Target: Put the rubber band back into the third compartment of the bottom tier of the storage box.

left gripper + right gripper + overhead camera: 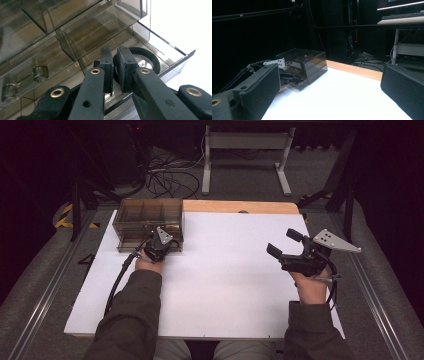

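At the far left of the white table (225, 285), a smoky see-through drawer box (148, 215) with divided compartments on top; bottom drawer (160, 62) pulled out a little toward the person. Pressed against the front of that drawer in the high view, the left gripper (161, 241), held in the left hand (149, 265), cable (117, 285) trailing back along the sleeve. Too small from above to tell what the jaws do there. Plainer from the left gripper view: left gripper (114, 71) with jaws nearly together, only a narrow slit between the pads, pinching the clear front wall of the open drawer; just behind the jaws, inside the drawer, a black ring (147, 56) with a shiny middle, lying flat on the drawer floor; whether the jaws touch the ring, cannot tell. Further left in that view, two small metal pieces (40, 72) seen through the tinted walls.

Middle of the table bare and white.

At the right, the right gripper (282, 245) held above the table in the right hand (312, 287), well apart from the box; jaws spread wide, nothing between them. Same from the right gripper view: right gripper (329, 85) gaping, one ribbed pad at each edge, gripping nothing; beyond, the box (307, 65) and the left gripper (287, 76) at its lower drawer.
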The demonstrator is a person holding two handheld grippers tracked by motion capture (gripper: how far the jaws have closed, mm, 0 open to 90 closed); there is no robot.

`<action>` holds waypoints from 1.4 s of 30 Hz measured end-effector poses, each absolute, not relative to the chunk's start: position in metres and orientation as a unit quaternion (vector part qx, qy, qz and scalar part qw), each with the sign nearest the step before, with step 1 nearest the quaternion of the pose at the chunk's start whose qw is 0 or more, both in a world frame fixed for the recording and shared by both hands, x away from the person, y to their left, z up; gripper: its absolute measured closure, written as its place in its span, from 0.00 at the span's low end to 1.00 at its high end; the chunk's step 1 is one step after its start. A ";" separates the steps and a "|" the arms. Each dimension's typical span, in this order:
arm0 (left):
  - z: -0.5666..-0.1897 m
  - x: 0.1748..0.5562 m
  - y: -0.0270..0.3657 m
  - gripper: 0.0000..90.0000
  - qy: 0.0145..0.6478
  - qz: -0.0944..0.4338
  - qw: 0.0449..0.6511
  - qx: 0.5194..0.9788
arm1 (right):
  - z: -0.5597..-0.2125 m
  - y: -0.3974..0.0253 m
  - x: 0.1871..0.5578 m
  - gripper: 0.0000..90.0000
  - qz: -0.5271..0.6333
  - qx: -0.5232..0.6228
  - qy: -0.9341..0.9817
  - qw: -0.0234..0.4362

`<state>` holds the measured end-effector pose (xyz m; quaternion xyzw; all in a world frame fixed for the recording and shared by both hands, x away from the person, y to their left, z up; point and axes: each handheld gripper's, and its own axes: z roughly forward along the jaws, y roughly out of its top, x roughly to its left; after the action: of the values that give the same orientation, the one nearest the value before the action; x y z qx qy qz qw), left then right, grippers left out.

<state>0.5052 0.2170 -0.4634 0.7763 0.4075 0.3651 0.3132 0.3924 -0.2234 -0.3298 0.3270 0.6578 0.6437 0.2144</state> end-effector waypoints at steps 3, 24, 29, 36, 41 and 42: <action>-0.463 0.503 0.218 0.93 0.411 0.367 0.322 0.770 | -0.330 -0.223 0.392 0.03 0.644 0.328 0.657 0.214; -0.460 0.493 0.229 0.89 0.410 0.372 0.389 0.737 | -0.331 -0.222 0.393 0.03 0.642 0.327 0.660 0.214; -0.460 0.493 0.230 0.84 0.413 0.364 0.395 0.735 | -0.330 -0.223 0.393 0.03 0.642 0.329 0.659 0.213; -0.456 0.493 0.234 0.78 0.430 0.349 0.406 0.727 | -0.330 -0.225 0.393 0.03 0.646 0.330 0.655 0.213; -0.450 0.489 0.234 0.75 0.432 0.353 0.402 0.726 | -0.330 -0.224 0.393 0.03 0.645 0.328 0.657 0.211; -0.449 0.488 0.234 0.74 0.434 0.351 0.402 0.726 | -0.330 -0.223 0.393 0.03 0.646 0.327 0.656 0.212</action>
<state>0.4884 0.2339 -0.4493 0.7261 0.4336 0.3514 0.4016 0.3930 -0.2230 -0.3297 0.3272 0.6564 0.6460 0.2116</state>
